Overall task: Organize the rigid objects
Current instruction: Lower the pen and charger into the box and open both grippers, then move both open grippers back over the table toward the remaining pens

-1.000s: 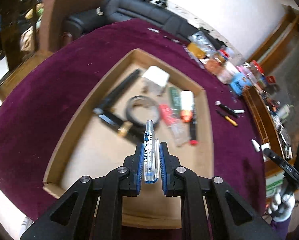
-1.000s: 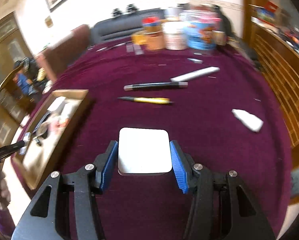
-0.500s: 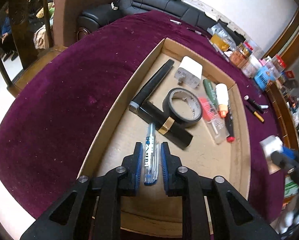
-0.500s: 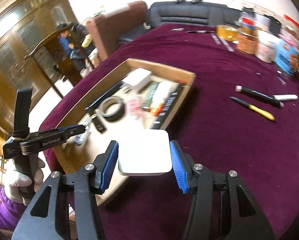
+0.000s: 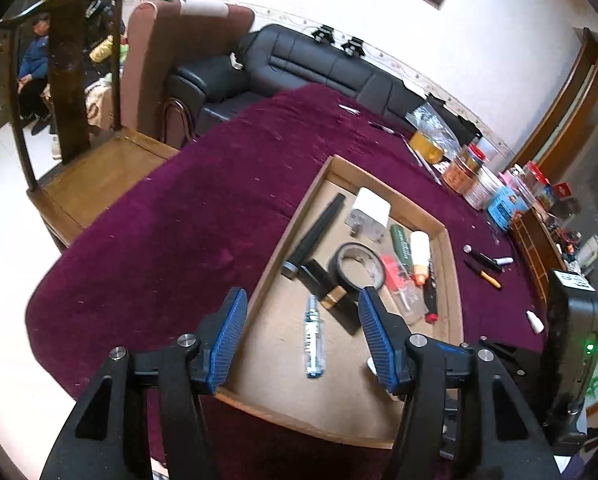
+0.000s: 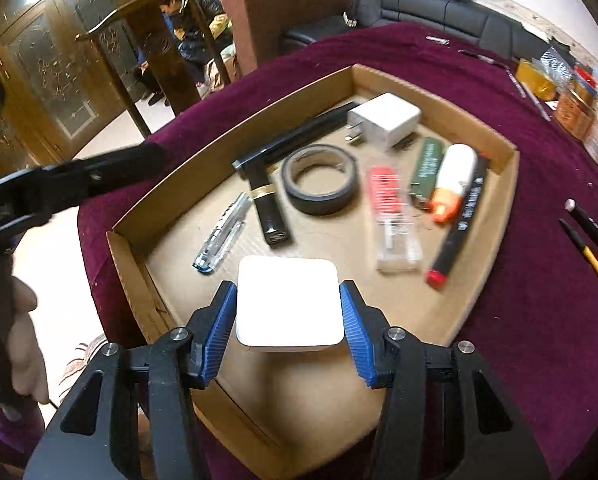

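1. While the left gripper [image 5: 299, 336] is held wide open and empty above the near part of the cardboard tray [image 6: 499, 184], a clear pen [image 5: 314, 340] is seen lying flat on the tray floor between its fingers, free of both pads.
2. A white square block [image 6: 289, 308] is clamped between the blue pads of the right gripper [image 6: 289, 320], which is closed on its two sides and held over the near end of the tray; whether the block touches the floor cannot be told.
3. Much of the sorting is judged done: a tape roll [image 6: 319, 184], a white charger [image 6: 383, 120], a black tube [image 6: 299, 136], a red-capped marker [image 6: 459, 220] and several smaller items are already gathered in the tray.
4. Two pens [image 6: 591, 240] are left on the purple cloth [image 6: 539, 320] to the right of the tray, and a small white piece [image 5: 535, 322] is left nearer the table's edge.
5. Bare cardboard is offered only at the near end, between the clear pen and the marker.
6. Little side room is left by the raised tray walls, so a straight downward release is judged safest.
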`<state>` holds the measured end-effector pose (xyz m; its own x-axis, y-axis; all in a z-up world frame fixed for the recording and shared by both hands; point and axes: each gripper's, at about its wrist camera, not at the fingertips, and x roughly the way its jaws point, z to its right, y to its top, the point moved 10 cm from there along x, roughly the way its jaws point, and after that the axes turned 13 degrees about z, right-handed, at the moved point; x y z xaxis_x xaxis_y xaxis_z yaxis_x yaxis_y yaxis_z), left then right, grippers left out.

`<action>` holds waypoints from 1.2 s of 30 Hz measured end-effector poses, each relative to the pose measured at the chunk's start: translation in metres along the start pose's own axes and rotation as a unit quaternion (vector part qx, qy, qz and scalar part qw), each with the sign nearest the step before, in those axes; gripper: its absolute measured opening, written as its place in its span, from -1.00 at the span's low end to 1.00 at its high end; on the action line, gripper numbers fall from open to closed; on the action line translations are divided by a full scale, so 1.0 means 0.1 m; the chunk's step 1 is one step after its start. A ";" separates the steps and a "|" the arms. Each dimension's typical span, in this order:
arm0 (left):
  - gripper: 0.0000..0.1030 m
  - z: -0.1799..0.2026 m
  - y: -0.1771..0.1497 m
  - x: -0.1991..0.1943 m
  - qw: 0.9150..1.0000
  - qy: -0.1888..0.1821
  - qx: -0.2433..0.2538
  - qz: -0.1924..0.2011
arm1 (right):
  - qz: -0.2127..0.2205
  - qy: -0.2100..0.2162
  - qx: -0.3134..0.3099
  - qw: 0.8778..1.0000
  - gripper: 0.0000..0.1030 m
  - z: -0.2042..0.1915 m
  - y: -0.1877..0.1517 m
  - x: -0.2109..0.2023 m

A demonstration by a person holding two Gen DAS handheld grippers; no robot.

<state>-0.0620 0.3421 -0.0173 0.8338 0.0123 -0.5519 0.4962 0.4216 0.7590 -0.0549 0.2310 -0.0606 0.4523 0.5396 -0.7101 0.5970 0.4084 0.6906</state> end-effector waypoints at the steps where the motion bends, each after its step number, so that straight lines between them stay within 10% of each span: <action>1: 0.01 -0.03 0.01 -0.01 1.000 0.006 0.003 0.005 | -0.002 0.001 -0.001 1.000 0.00 -0.03 0.01 0.04; 19: 0.22 0.08 -0.03 -0.06 1.000 -0.004 0.017 0.005 | 0.083 -0.022 0.072 0.994 0.08 0.41 0.31 -0.41; 28: 0.28 1.07 -0.10 -0.10 0.992 -0.088 0.087 -0.013 | 0.104 -0.111 0.184 0.971 0.07 1.72 -0.12 -0.97; 36: 0.28 2.32 -0.57 0.02 0.969 -0.186 0.152 -0.063 | 0.121 -0.173 0.294 0.932 0.07 2.81 -0.58 -1.57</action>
<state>-0.0327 0.1077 0.0182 0.7629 -0.3737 -0.5276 0.6016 0.1117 0.7909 0.0260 -0.0846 -0.0275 0.7467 0.2524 -0.6154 0.6637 -0.2234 0.7138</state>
